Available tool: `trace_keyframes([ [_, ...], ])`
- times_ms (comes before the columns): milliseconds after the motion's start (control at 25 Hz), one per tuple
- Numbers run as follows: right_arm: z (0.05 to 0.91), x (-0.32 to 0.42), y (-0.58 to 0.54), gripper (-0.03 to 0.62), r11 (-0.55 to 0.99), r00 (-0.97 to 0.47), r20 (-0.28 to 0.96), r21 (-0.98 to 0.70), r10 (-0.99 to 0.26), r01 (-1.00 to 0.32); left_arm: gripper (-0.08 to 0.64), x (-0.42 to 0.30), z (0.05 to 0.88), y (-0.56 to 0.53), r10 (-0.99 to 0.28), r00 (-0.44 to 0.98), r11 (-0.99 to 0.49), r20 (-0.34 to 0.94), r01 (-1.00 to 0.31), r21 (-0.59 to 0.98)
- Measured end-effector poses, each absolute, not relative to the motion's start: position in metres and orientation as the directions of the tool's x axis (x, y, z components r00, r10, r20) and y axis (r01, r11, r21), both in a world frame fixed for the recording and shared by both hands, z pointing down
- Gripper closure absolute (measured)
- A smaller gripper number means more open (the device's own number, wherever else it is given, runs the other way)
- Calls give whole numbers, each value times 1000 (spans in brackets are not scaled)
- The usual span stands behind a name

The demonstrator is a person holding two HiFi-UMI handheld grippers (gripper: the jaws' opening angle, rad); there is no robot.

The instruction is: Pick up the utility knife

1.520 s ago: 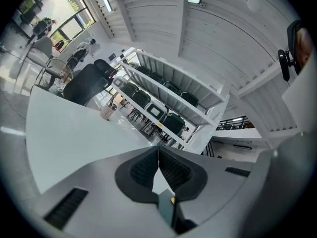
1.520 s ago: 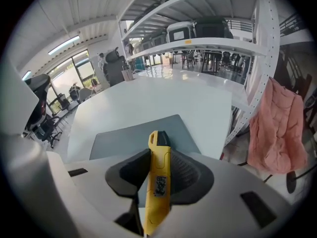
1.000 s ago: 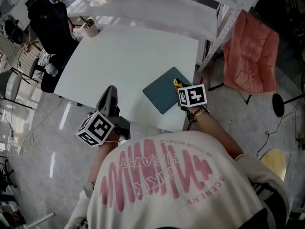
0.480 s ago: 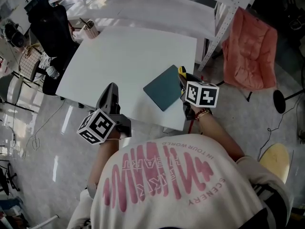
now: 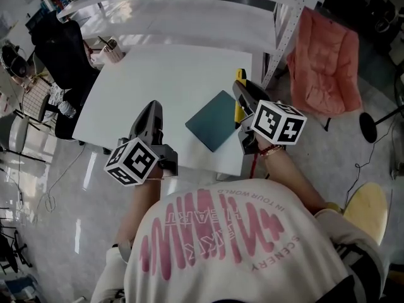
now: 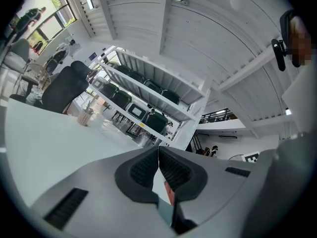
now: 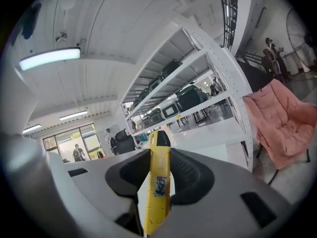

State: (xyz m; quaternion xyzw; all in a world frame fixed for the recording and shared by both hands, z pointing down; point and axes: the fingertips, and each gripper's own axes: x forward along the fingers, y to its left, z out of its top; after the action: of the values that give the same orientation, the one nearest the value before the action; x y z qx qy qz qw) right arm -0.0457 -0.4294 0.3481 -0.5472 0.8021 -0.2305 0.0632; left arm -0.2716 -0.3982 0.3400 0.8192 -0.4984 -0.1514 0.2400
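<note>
Two right gripper [image 7: 157,175] jaws clamp the yellow utility knife [image 7: 159,148] mid-handle, stiff, probably light and slick; left gripper [image 6: 158,165] jaws meet, empty.

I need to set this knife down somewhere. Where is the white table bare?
Most of the table is bare: the wide stretch between the cup by the far left corner and the teal mat. It is crowded only at the near right, where the mat lies and the right gripper holds the utility knife.
</note>
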Motion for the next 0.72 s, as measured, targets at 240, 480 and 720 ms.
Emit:
trace_keyframes([
  [240,309,-35,-420,453,345,-397,72,-371,-915,-862,535,-241,329,-404,-866,499,-438,-27,-732,521],
  [480,302,-22,-400,449,391,-437,20,-409,-899,-824,535,-214,339,-394,-858,514,-440,3,-739,510],
  [720,301,5,-380,449,403,-453,13,-435,-891,-805,535,-187,334,-370,-868,497,-426,11,-755,498],
])
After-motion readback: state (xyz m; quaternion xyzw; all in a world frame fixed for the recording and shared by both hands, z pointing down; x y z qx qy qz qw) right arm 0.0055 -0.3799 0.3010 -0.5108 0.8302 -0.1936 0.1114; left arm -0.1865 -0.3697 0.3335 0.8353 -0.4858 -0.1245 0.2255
